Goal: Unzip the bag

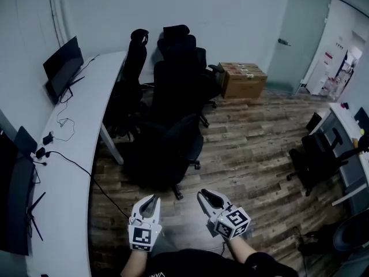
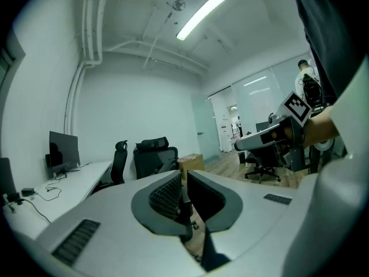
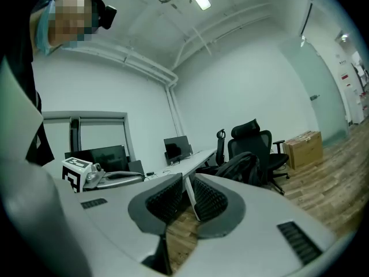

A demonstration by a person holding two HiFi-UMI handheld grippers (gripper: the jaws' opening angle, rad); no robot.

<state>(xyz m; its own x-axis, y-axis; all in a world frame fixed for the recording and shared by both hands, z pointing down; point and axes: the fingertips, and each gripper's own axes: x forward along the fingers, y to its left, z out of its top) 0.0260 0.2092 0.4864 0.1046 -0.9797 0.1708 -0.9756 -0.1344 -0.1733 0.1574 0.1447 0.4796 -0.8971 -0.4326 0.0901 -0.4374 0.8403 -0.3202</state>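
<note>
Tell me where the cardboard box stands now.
In the head view, the cardboard box stands on the wooden floor by the far wall, just right of the black office chairs.

Your head camera looks steeply down, with the left gripper and right gripper near its lower edge. Each gripper camera sits close behind its jaws, facing roughly level across the room. All views share the black chairs and cardboard box.

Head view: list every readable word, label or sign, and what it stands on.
None can be read.
Labels on the cardboard boxes: too small.
Signs by the far doorway: blurred.
Cubes on the left gripper and right gripper: square patterns, no words.
</note>
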